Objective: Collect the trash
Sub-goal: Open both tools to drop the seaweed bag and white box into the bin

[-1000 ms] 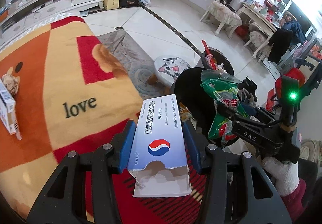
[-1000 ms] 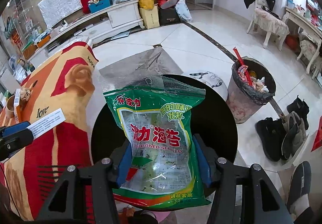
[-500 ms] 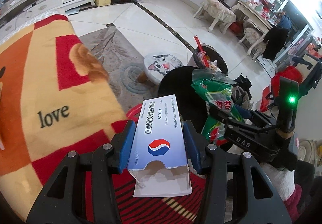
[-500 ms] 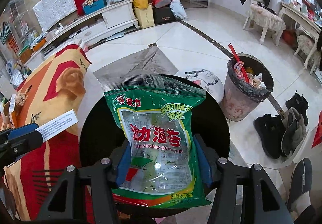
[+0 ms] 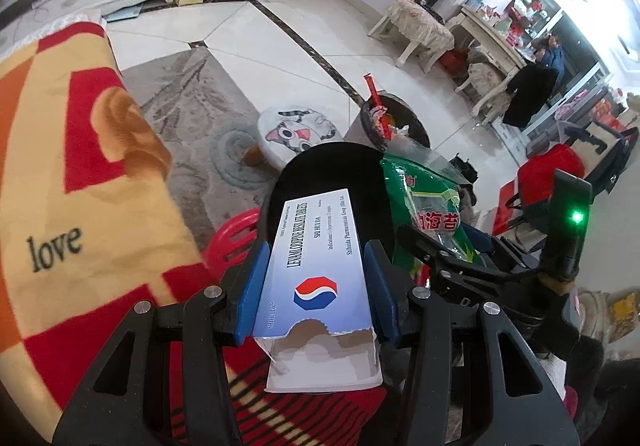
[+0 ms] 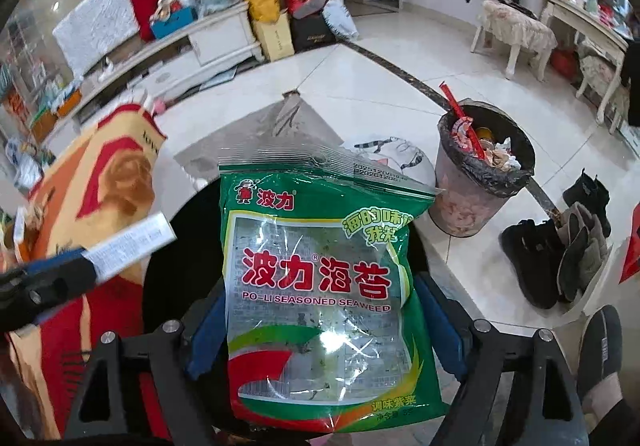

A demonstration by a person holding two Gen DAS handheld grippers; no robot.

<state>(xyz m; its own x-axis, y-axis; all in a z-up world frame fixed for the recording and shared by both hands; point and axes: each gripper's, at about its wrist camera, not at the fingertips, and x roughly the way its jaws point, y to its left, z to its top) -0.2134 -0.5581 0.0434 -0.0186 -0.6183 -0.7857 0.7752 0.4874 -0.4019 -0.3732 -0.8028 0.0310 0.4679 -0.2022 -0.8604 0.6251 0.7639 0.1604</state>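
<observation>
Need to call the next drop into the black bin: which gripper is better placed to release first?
Right. The right gripper is over the black bin, its jaws opening around the seaweed bag. The left gripper is clamped on the tablet box, nearer the bin's edge.

— What do the tools look like?
— Both the left gripper [image 5: 316,286] and the right gripper [image 6: 324,330] have black frames with triangular cut-outs, silver screws at the joints and blue pads [image 5: 252,286] inside the fingers.
— Any markings?
— A green light [image 5: 577,216] glows on the right one's black post.
— And the person?
— A white knitted glove [image 5: 560,370].
</observation>
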